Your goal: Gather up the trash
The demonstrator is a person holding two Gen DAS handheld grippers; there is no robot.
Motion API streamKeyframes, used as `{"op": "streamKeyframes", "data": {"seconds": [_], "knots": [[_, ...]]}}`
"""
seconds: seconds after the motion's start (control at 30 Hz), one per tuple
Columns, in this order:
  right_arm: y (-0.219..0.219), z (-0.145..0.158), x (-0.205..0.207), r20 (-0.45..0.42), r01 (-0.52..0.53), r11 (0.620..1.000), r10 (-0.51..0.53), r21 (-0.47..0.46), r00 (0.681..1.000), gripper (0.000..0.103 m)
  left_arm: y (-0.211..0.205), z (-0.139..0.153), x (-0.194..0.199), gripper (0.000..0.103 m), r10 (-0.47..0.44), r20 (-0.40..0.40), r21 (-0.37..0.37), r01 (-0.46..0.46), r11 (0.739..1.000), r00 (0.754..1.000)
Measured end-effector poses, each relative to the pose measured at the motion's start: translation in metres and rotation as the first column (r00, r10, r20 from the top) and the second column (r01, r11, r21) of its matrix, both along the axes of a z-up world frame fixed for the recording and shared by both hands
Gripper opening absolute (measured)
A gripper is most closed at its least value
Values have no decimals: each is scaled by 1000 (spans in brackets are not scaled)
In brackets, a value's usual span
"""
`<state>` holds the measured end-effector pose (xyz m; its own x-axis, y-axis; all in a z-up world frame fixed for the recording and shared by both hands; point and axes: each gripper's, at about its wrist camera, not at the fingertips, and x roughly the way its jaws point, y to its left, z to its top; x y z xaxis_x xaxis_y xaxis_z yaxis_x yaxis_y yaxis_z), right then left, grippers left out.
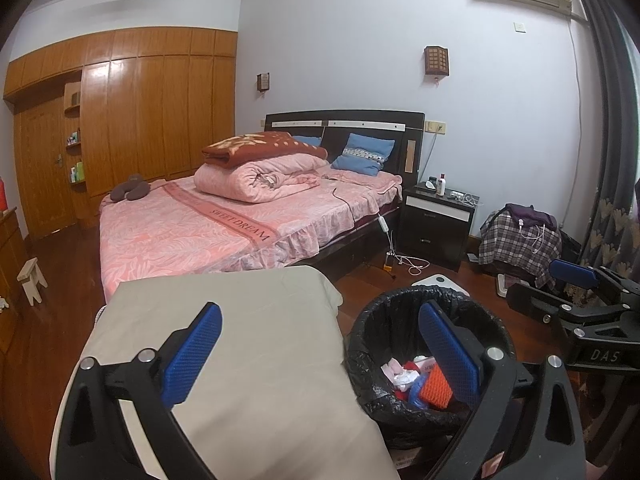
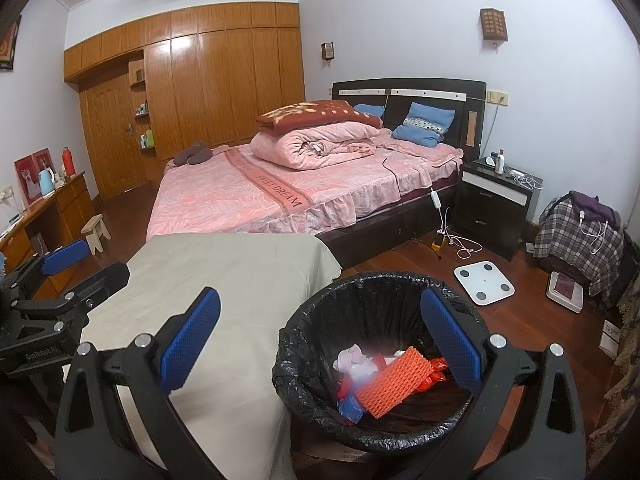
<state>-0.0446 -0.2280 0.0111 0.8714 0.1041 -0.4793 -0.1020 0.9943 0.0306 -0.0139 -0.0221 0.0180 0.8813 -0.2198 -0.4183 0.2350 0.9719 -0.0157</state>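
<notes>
- right wrist view looks down into the bin (image 2: 384,360), lined with a black bag; the trash (image 2: 390,378) lies at its bottom: an orange foam net, red and blue wrappers, pale crumpled tissue.
- the orange net's long axis runs on a slant, from lower left up to the right.
- the bin stands on the wooden floor just beside the worktop (image 2: 224,280), which is draped in a beige cloth with nothing on it that i can see.
- the trash lies ahead of and below the right hand-held gripper (image 2: 320,336), which hangs over the bin's left rim and is the nearer one.
- its jaws are spread wide and hold nothing, touching nothing.
- the left hand-held gripper (image 1: 320,344) is likewise spread wide and empty; its left finger sits over the cloth, its right finger over the bin.
- judging from the bare cloth, the collecting looks close to done.
- beyond are the pink bed (image 2: 280,196), a nightstand and a white scale (image 2: 484,282) on the floor.
</notes>
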Motion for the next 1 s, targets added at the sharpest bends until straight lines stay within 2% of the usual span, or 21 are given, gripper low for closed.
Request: {"op": "streamKeyframes", "data": {"seconds": [1.0], "knots": [[0,0,2,-4,0,1000,0,0,1000,98,0,0,1,97,0,-1,2,0,1000,1000]]}}
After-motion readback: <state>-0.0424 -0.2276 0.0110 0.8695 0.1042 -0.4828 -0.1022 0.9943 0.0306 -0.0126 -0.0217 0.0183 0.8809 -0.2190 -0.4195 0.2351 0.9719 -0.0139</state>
